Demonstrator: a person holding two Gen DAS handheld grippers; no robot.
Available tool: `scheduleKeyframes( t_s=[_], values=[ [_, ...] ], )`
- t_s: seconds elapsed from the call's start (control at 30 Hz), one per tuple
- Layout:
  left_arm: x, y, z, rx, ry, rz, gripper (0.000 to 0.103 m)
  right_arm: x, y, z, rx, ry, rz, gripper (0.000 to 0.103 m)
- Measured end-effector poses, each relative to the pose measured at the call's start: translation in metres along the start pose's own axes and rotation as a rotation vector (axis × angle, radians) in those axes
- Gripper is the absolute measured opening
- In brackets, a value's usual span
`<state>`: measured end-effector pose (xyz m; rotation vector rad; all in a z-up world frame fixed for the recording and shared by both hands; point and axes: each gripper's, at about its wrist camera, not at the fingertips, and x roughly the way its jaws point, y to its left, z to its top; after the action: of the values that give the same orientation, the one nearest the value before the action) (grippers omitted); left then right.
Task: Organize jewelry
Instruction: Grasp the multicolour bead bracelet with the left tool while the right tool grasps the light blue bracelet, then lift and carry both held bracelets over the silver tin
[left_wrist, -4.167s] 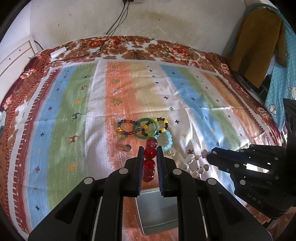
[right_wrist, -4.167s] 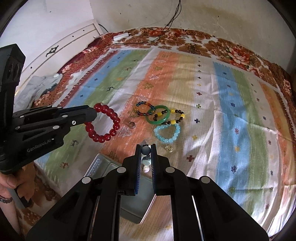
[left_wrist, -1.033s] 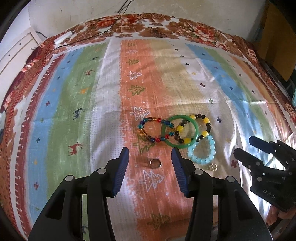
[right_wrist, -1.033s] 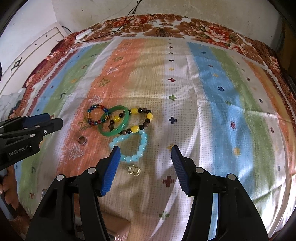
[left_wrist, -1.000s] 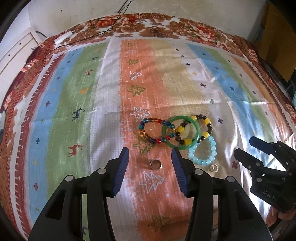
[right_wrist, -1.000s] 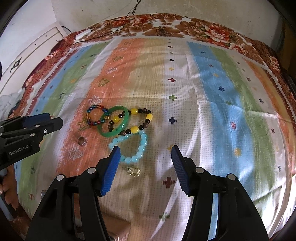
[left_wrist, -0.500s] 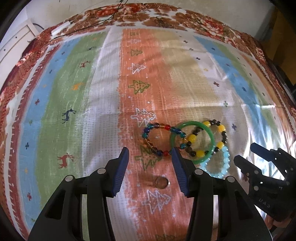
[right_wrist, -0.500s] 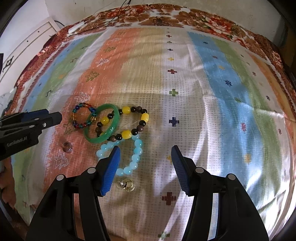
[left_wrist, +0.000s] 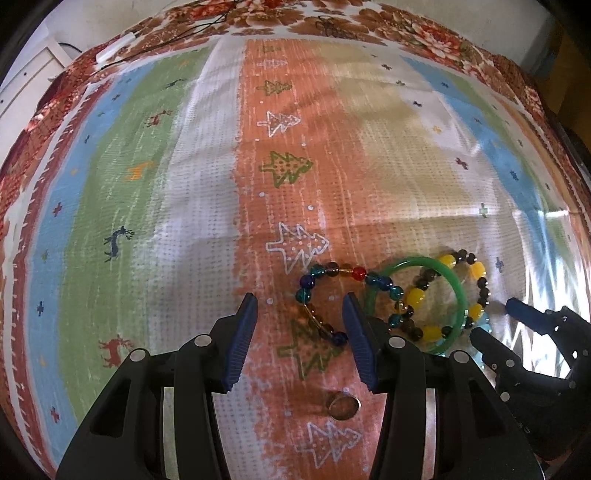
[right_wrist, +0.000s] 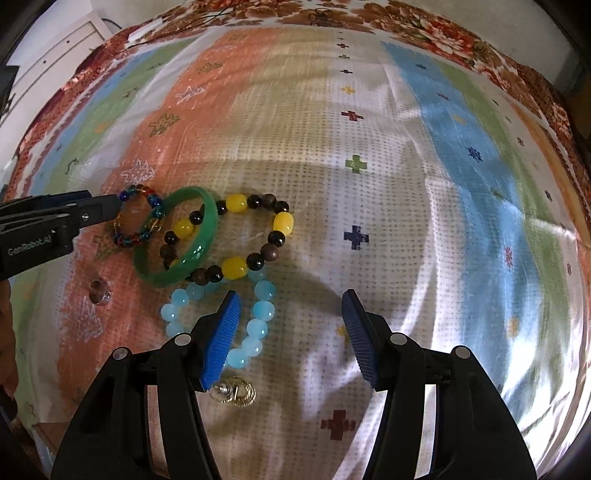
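Several bracelets lie bunched on the striped cloth: a multicolour glass bead bracelet (left_wrist: 325, 291) (right_wrist: 138, 221), a green bangle (left_wrist: 419, 299) (right_wrist: 177, 240), a yellow-and-brown bead bracelet (right_wrist: 236, 240) (left_wrist: 463, 291) and a pale blue bead bracelet (right_wrist: 229, 317). My left gripper (left_wrist: 299, 317) is open low over the cloth, its right finger beside the multicolour bracelet. My right gripper (right_wrist: 290, 317) is open, its left finger over the pale blue bracelet. Both are empty.
A small metal ring (left_wrist: 344, 406) (right_wrist: 98, 291) lies between the left gripper's arms. Gold earrings (right_wrist: 234, 393) lie near the right gripper's left finger. The cloth (left_wrist: 147, 184) has a floral border; white furniture (right_wrist: 55, 55) stands at far left.
Both grippers, shut on a red and a white bracelet four seconds ago, are open and empty. Over the last second both moved forward and down toward the bracelets.
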<state>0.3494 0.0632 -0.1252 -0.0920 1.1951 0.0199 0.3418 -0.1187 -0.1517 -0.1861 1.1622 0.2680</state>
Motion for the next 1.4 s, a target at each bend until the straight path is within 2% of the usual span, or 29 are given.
scheduleKeyframes(
  t_s=[0.13, 0.27, 0.37, 0.4, 0.47, 0.5, 0.57, 0.67, 0.83, 1.13, 1.4],
  values=[
    [0.011, 0.003, -0.002, 0.005, 0.027, 0.002, 0.048, 0.006, 0.003, 0.002, -0.013, 0.007, -0.018, 0.057],
    [0.015, 0.003, -0.004, 0.029, 0.02, 0.011, 0.045, 0.007, 0.005, 0.002, -0.03, 0.013, -0.032, 0.057],
    [0.017, 0.004, -0.004, 0.034, 0.012, 0.042, 0.031, 0.007, 0.004, 0.001, -0.036, 0.018, -0.027, 0.054],
    [0.017, 0.006, -0.004, 0.031, 0.013, 0.046, 0.028, 0.007, 0.003, 0.0, -0.035, 0.02, -0.023, 0.049],
    [0.017, 0.012, -0.005, 0.021, 0.014, 0.054, 0.014, 0.007, 0.0, 0.0, -0.026, 0.022, -0.011, 0.038],
    [0.017, 0.014, -0.004, 0.016, 0.015, 0.057, 0.01, 0.007, -0.001, 0.0, -0.031, 0.021, -0.004, 0.027],
    [0.017, 0.019, -0.005, 0.005, 0.017, 0.034, 0.009, 0.006, -0.001, -0.002, -0.042, 0.024, 0.008, 0.017],
    [0.014, 0.021, -0.004, -0.014, 0.016, 0.023, 0.009, 0.004, 0.0, -0.003, -0.05, 0.026, 0.014, 0.012],
    [0.001, 0.022, -0.009, -0.024, 0.002, 0.014, 0.009, -0.006, -0.006, -0.005, -0.024, 0.023, 0.047, 0.012],
    [-0.05, 0.018, -0.014, -0.051, -0.086, -0.041, 0.009, -0.045, -0.01, -0.008, -0.006, -0.053, 0.066, 0.012],
    [-0.078, 0.012, -0.026, -0.053, -0.124, -0.056, 0.009, -0.074, 0.0, -0.012, -0.022, -0.111, 0.092, 0.012]
  ],
)
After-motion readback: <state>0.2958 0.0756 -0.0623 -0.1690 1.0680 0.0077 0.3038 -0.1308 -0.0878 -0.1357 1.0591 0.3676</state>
